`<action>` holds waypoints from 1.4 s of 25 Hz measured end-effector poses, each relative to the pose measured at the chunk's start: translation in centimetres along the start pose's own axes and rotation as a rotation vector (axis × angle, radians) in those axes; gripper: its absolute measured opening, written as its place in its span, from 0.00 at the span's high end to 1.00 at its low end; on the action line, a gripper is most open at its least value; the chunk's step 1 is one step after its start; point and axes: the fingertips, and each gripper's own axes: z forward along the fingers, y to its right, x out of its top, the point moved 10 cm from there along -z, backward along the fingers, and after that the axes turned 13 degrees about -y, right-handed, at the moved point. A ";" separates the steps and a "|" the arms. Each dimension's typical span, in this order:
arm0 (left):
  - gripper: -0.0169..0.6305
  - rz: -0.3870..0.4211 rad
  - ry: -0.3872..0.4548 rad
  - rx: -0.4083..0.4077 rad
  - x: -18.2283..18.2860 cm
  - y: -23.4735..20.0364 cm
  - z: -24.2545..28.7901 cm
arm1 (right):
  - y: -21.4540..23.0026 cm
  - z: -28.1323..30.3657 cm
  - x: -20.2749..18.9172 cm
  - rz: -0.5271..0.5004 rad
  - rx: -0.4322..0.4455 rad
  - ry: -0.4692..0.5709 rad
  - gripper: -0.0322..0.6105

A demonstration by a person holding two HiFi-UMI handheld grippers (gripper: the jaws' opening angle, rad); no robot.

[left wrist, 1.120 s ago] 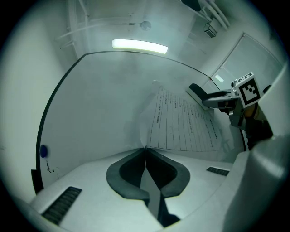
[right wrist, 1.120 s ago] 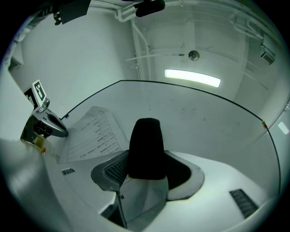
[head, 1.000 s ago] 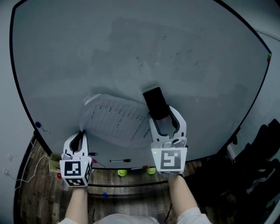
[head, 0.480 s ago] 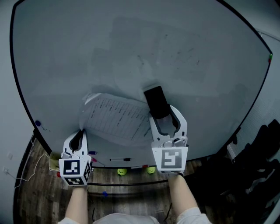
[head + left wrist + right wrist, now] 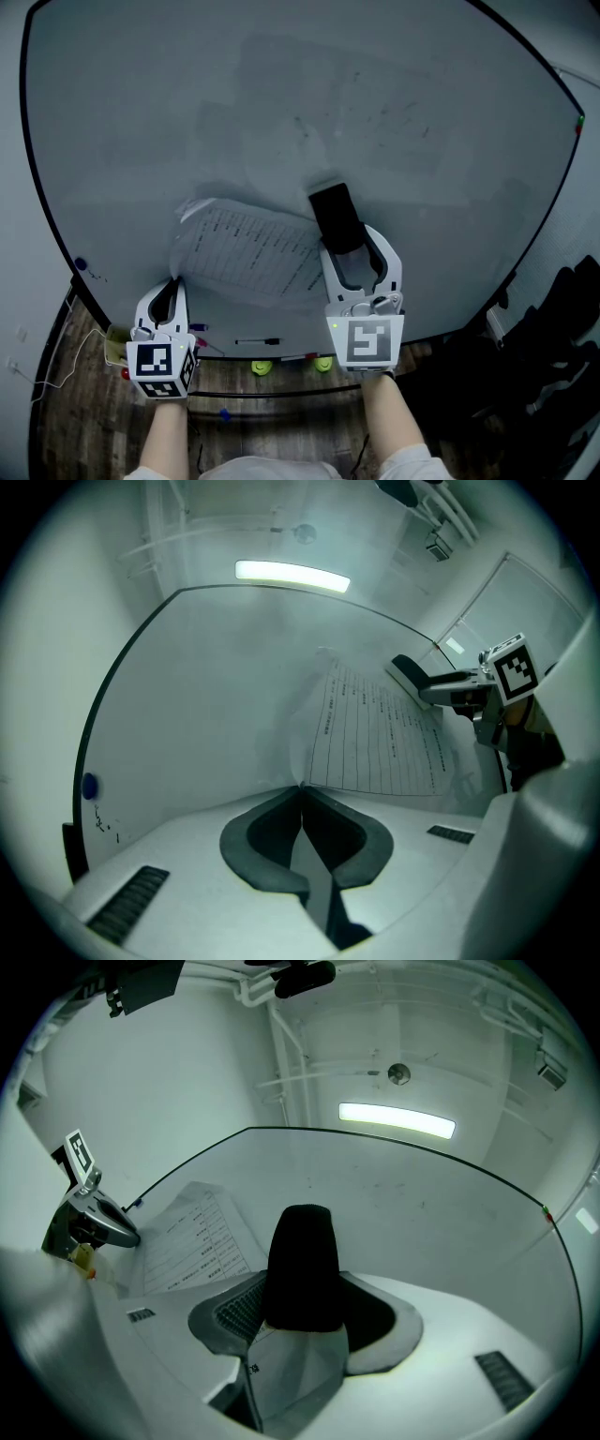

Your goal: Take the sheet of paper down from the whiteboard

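A printed sheet of paper (image 5: 248, 251) hangs askew on the whiteboard (image 5: 300, 112), bulging off the surface. My left gripper (image 5: 173, 285) is shut on its lower left corner; in the left gripper view the jaw tips (image 5: 300, 789) meet at the paper (image 5: 375, 733) edge. My right gripper (image 5: 352, 251) is shut on a black eraser-like block (image 5: 335, 220) standing at the sheet's upper right corner against the board. In the right gripper view the block (image 5: 302, 1265) fills the jaws, with the paper (image 5: 192, 1237) to its left.
A marker (image 5: 258, 344) lies on the board's tray, with two green round things (image 5: 262, 370) below it. A blue magnet (image 5: 82, 267) sits at the board's left edge. Dark objects (image 5: 553, 328) stand to the right. Wooden floor lies below.
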 end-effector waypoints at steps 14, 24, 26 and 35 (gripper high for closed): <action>0.95 -0.018 0.008 0.005 0.1 -0.1 -0.3 | 0.2 -0.3 0.1 -0.016 -0.005 -0.003 0.58; 0.95 -0.031 0.003 0.016 0.6 0.8 -0.5 | 1.7 -0.7 -0.5 0.023 -0.008 -0.008 0.58; 0.95 -0.031 0.004 0.018 0.5 0.6 -0.6 | 1.4 -0.8 -0.5 0.051 -0.009 -0.028 0.58; 0.95 -0.030 -0.014 0.040 0.9 0.6 -1.0 | 2.6 -1.0 -0.7 0.070 -0.012 -0.045 0.58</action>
